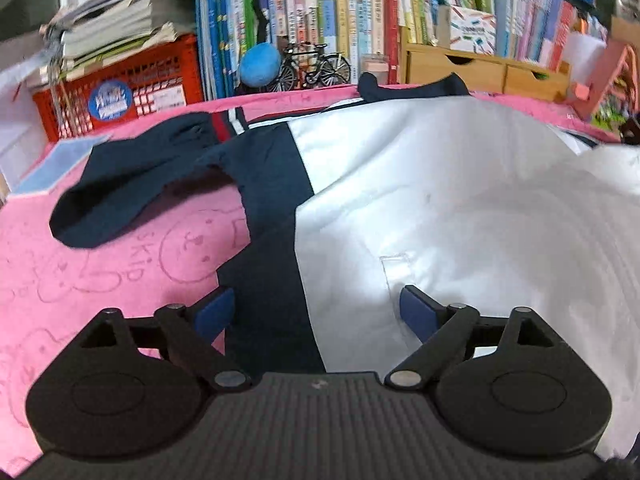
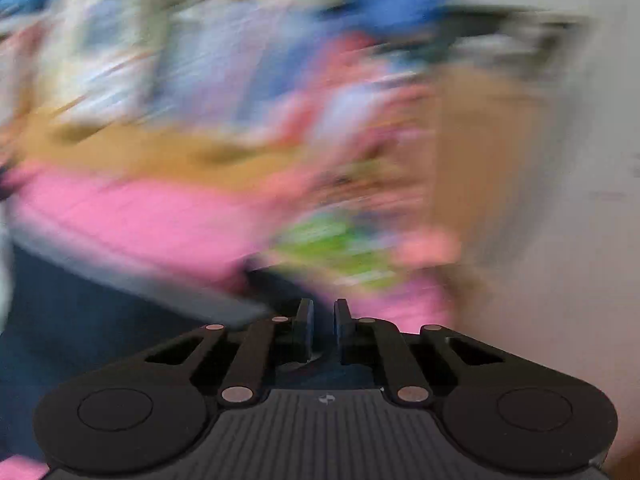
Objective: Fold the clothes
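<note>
One garment lies spread on a pink cloth (image 1: 100, 264) covering the tabletop: a jacket (image 1: 420, 200) with a white body and navy side panels, its one visible navy sleeve (image 1: 132, 192) folded across the pink surface at the left. Behind it stand one red crate (image 1: 128, 88) stacked with papers, one blue ball (image 1: 260, 63), one small model bicycle (image 1: 314, 66), and a shelf crowded with books (image 1: 340, 20) (too many to count). Two tools appear, one per view. The left tool (image 1: 316, 314) points steeply down over the jacket's near edge, its two blue-padded fingers (image 1: 416, 314) spread wide and released, straddling the seam between navy and white. The right tool (image 2: 322, 330) is clenched, fingers nearly together; navy fabric lies beneath it, but heavy blur hides whether any is pinched.
</note>
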`<control>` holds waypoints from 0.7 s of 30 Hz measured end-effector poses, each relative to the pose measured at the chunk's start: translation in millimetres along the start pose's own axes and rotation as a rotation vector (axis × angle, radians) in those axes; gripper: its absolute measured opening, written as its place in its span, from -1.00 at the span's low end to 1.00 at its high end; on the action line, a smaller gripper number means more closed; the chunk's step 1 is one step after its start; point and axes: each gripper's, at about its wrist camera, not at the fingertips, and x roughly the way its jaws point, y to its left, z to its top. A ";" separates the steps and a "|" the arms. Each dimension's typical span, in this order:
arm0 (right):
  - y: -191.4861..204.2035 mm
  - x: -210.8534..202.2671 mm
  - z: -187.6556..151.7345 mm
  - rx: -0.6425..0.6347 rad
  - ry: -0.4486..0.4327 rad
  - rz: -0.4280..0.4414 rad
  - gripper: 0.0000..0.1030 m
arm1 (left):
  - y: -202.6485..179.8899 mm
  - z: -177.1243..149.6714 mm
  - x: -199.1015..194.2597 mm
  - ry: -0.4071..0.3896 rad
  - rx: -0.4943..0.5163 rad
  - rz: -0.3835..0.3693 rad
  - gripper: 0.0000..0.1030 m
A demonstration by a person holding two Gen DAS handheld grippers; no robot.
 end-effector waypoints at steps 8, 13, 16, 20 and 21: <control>-94.8 4.7 6.3 0.145 0.027 -0.187 0.98 | 0.8 -8.3 0.6 -0.005 -0.021 -0.001 0.95; -44.1 -18.3 -11.1 0.055 0.023 0.388 0.85 | 4.8 -11.4 3.7 -0.012 -0.043 -0.006 1.00; 15.8 -18.4 -19.7 -0.117 0.060 0.462 0.91 | 4.4 -14.4 3.1 -0.029 -0.042 -0.004 1.00; 65.1 24.9 -34.5 -0.182 0.178 0.365 0.63 | 3.2 -17.2 2.4 -0.046 -0.041 -0.002 1.00; 59.1 32.2 -31.4 -0.117 0.193 0.345 -0.03 | 3.1 -17.3 2.4 -0.048 -0.040 -0.002 1.00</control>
